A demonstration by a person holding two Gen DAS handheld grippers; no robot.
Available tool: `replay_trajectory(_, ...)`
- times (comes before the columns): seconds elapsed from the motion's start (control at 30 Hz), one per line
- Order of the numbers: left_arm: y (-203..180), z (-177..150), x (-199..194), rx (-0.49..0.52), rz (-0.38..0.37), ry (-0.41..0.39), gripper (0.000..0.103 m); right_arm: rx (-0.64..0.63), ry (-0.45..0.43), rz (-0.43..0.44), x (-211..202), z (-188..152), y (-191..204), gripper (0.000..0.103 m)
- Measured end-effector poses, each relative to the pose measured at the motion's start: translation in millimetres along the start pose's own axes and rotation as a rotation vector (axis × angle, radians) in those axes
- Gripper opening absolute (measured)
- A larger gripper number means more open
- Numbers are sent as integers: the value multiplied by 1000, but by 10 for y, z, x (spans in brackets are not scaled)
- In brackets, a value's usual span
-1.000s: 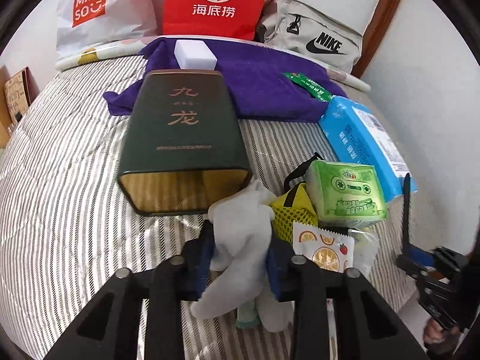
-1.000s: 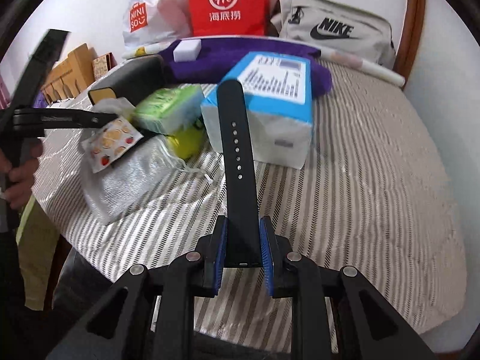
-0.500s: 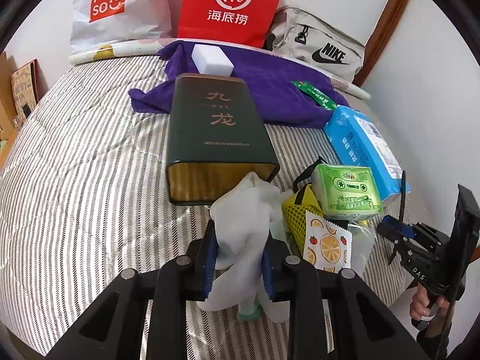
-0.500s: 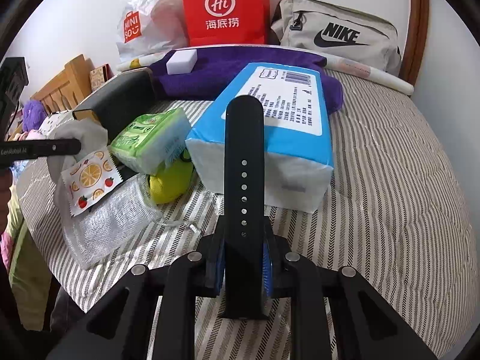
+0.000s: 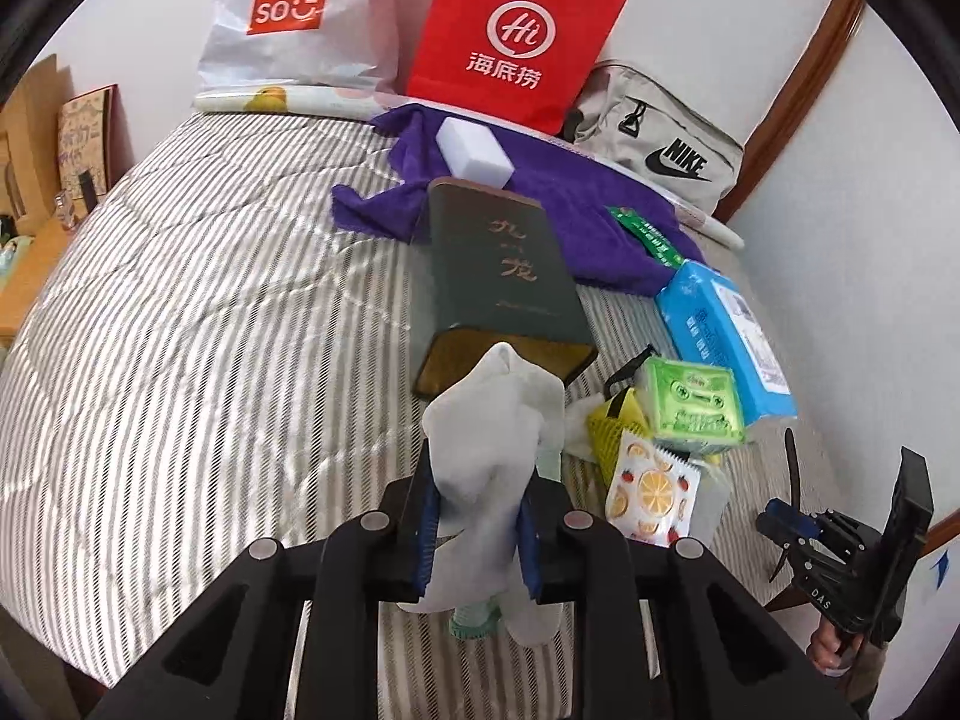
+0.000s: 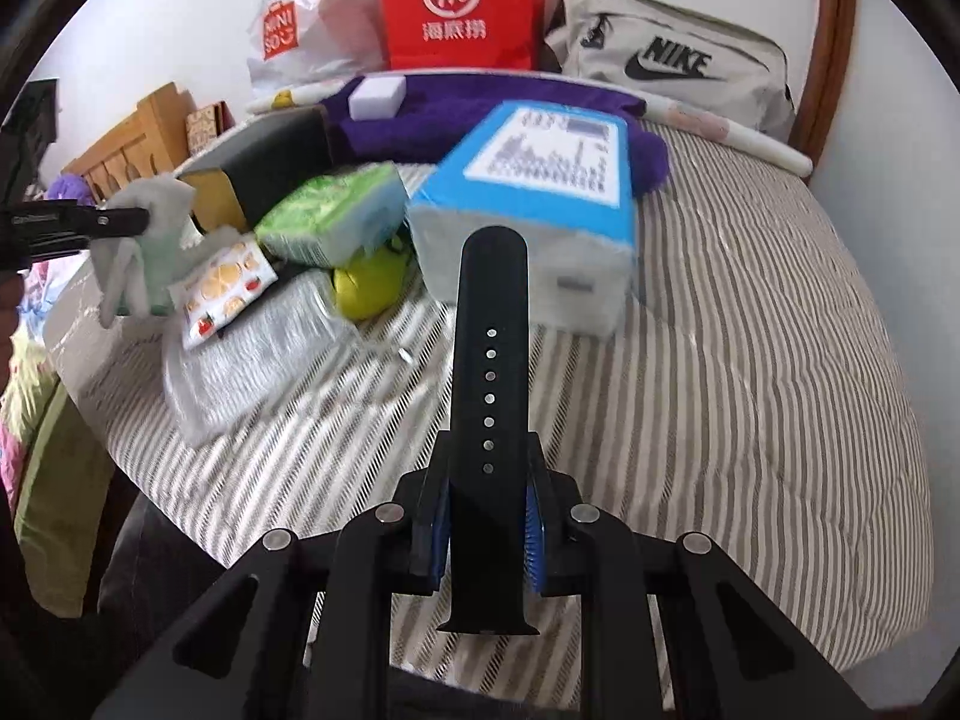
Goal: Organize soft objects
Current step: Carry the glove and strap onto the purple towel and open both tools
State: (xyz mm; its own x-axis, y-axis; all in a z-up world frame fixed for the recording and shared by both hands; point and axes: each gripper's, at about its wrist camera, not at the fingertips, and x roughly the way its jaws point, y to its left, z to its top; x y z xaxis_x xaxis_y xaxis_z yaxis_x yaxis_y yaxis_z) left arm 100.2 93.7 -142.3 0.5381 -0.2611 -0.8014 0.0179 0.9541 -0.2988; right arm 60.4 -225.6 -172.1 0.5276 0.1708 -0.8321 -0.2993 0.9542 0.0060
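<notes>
My left gripper (image 5: 474,531) is shut on a white sock (image 5: 492,432) with a mint-green toe, lifted above the striped bed (image 5: 198,372) just before the open end of a dark green box (image 5: 498,276). The same sock (image 6: 144,240) hangs from the left gripper at the left of the right wrist view. My right gripper (image 6: 486,525) is shut on a black watch strap (image 6: 491,360) that stands up between the blue pads, over the bed's near edge. In the left wrist view that right gripper (image 5: 792,531) shows at the far right, in a person's hand.
A blue tissue pack (image 6: 528,204), a green tissue pack (image 6: 336,210), a yellow mesh item (image 5: 615,426), a fruit-print sachet (image 5: 654,492) and a clear bag (image 6: 252,354) cluster on the bed. Behind lie a purple towel (image 5: 582,204), a white sponge (image 5: 474,150), shopping bags and a grey Nike bag (image 5: 660,144).
The left gripper's pads have drawn closer on the sock and carried it up and back, leftwards from the pile. The right gripper still holds the strap, shifted slightly over the bed.
</notes>
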Motion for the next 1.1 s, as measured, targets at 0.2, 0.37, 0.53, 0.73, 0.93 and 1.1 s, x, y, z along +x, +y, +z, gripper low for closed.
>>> replay_trajectory(0.2, 49, -150, -4, 18, 34, 44, 21, 15, 35, -28, 35, -24, 2, 20)
replay_trajectory(0.37, 62, -182, 254, 17, 94, 102, 24, 9, 49, -26, 47, -25, 49, 20)
replay_trajectory(0.53, 47, -179, 271, 33, 86, 85, 20, 16, 42, -22, -5, -4, 34, 20)
replay_trajectory(0.73, 10, -136, 77, 34, 56, 65, 18, 0, 14, -5, -197, 76, 62, 20)
replay_trajectory(0.93, -30, 15, -154, 19, 38, 26, 17, 3, -18, 9, -374, 200, 39, 20)
replay_trajectory(1.1, -102, 177, -256, 16, 21, -2, 18, 1, -46, 21, -450, 373, 14, 20)
